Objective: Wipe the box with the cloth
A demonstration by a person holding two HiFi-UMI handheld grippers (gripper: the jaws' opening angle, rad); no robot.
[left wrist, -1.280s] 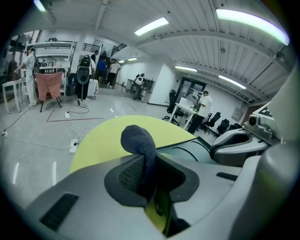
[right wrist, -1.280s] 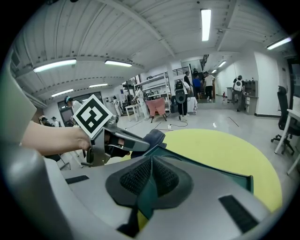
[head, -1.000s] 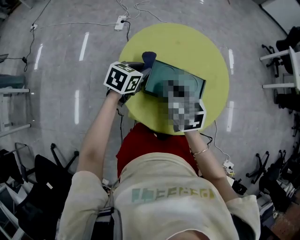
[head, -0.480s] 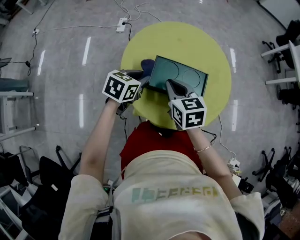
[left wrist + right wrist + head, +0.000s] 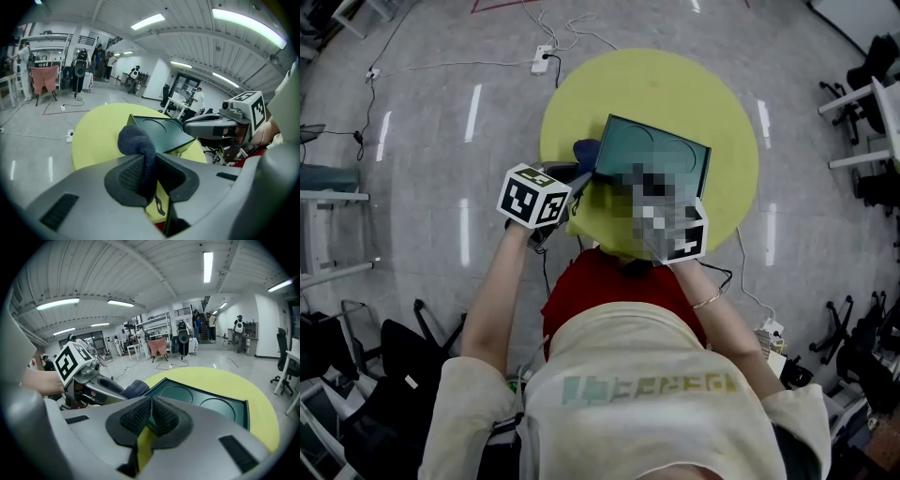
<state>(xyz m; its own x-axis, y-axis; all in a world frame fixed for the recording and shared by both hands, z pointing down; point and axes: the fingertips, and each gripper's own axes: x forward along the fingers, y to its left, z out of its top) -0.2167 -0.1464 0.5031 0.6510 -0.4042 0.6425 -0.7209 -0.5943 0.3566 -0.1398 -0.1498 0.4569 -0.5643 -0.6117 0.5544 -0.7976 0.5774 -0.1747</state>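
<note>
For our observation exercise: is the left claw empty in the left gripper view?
No, the left claw is closed on the dark blue cloth, which bulges above it.

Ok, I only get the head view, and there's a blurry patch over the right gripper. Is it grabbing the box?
Observer: Yes. In the right gripper view, the right gripper is shut on the near rim of the box.
Operator: And is the cloth really pinched, or just lying on the left one?
Observer: Pinched. The left gripper view shows the left gripper shut on the dark blue cloth, which bulges up above the jaws.
Operator: Is anybody else in the room?
Observer: Yes, several people stand far off beyond the table.
</note>
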